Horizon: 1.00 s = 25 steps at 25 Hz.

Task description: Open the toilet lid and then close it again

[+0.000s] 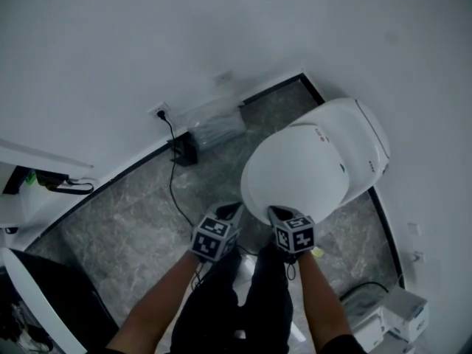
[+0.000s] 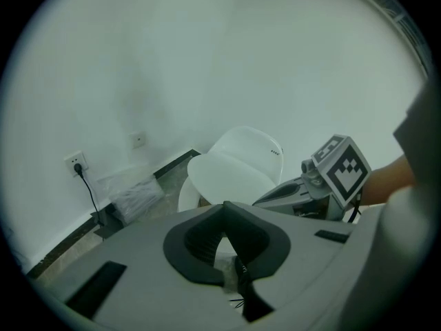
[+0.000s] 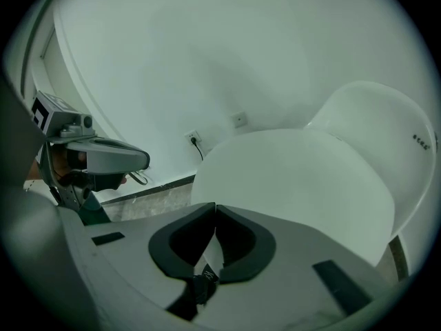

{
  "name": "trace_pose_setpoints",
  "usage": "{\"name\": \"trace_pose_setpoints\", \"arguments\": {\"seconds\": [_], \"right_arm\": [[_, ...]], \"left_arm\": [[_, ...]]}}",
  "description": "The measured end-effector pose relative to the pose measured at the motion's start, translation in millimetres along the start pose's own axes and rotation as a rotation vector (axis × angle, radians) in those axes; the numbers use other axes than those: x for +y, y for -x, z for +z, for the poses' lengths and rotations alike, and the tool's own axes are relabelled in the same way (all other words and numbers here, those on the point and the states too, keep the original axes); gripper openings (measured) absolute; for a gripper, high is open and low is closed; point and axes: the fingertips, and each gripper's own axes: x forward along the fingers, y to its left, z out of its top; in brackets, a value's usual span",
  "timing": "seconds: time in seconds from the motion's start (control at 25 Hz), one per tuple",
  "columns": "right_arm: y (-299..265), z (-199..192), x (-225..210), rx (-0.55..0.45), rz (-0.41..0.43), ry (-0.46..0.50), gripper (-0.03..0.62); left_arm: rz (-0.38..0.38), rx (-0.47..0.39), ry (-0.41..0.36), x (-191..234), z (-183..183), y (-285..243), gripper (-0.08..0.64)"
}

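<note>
The white toilet [image 1: 366, 140] stands in the corner, and its round lid [image 1: 295, 174] is tilted up off the bowl. The left gripper view shows the lid [image 2: 231, 174] raised, with a dark gap beneath it above the bowl [image 2: 183, 196]. My right gripper [image 1: 279, 214] is shut, its tips at the lid's front rim. I cannot tell if they touch. The lid [image 3: 296, 185] fills the right gripper view just beyond the closed tips of the right gripper [image 3: 216, 207]. My left gripper [image 1: 230, 212] hangs shut and empty left of the lid; from its own camera the left gripper [image 2: 224, 205] points toward the bowl.
A wall socket [image 1: 161, 112] feeds a black cable down to a black box [image 1: 184, 150]. A clear plastic bag [image 1: 215, 126] lies beside it by the wall. White boxes [image 1: 398, 312] sit at the lower right. The person's dark-trousered legs [image 1: 243, 293] stand on the grey marble floor.
</note>
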Motion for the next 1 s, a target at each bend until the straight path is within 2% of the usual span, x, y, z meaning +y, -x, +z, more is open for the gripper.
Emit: {"name": "trace_pose_setpoints", "arguments": {"seconds": [0.76,1.0], "right_arm": [[-80.8,-37.0,-6.9,0.002,-0.116,-0.049,0.012],[-100.2,-50.4,-7.3,0.039,-0.164,-0.014,0.012]], "left_arm": [[-0.016,0.028,0.017,33.8,-54.7,-43.4,0.009],[-0.033,0.052,0.035,39.5,-76.9,-45.3,0.009]]}}
